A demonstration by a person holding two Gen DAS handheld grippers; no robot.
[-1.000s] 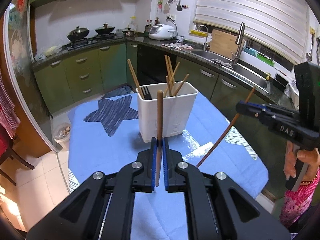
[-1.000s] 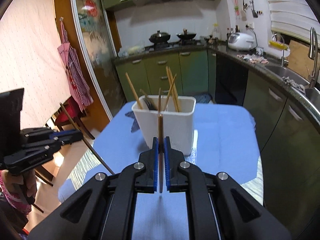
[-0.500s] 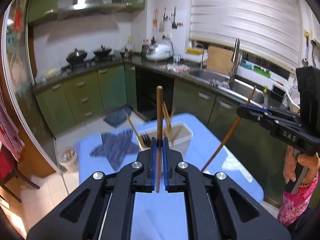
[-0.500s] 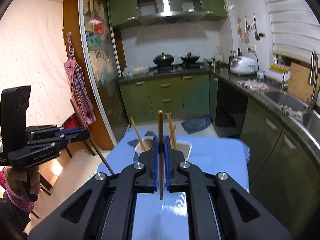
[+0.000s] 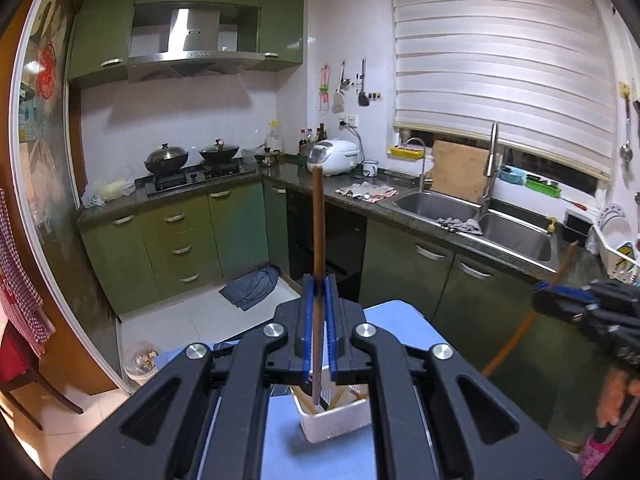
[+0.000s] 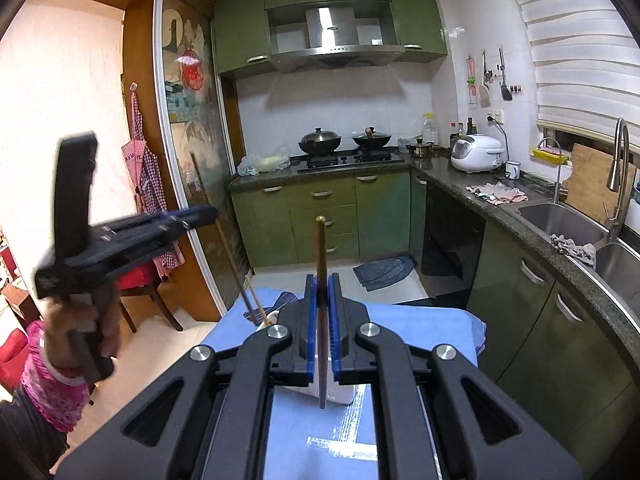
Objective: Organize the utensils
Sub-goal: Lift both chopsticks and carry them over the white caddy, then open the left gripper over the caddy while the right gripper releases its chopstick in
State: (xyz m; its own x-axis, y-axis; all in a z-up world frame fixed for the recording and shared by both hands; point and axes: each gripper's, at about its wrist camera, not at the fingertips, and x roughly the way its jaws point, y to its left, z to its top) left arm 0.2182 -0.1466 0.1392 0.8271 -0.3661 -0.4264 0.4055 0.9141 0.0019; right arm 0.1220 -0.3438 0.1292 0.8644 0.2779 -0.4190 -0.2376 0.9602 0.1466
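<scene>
My left gripper (image 5: 319, 284) is shut on a brown chopstick (image 5: 319, 220) that stands upright between its blue pads. Below it, on the blue tablecloth (image 5: 400, 320), sits the white utensil holder (image 5: 336, 420) with several chopsticks inside. At the right edge, blurred, my right gripper (image 5: 540, 290) holds another chopstick (image 5: 516, 336). In the right wrist view, the right gripper (image 6: 322, 284) is shut on its upright chopstick (image 6: 320, 248), and the holder (image 6: 340, 394) is mostly hidden under the fingers. The left gripper (image 6: 212, 212) shows at the left with its chopstick (image 6: 228, 248) slanting down towards the holder.
Green cabinets line the room, with a stove (image 5: 188, 176) and pots at the back and a double sink (image 5: 480, 220) on the right. A cloth (image 5: 252, 284) lies on the floor. A small bin (image 5: 140, 360) and a wooden chair (image 6: 140, 288) stand left of the table.
Both grippers have risen well above the table, each still holding its chopstick. The white holder has dropped from the middle to the bottom of both views, partly under the fingers.
</scene>
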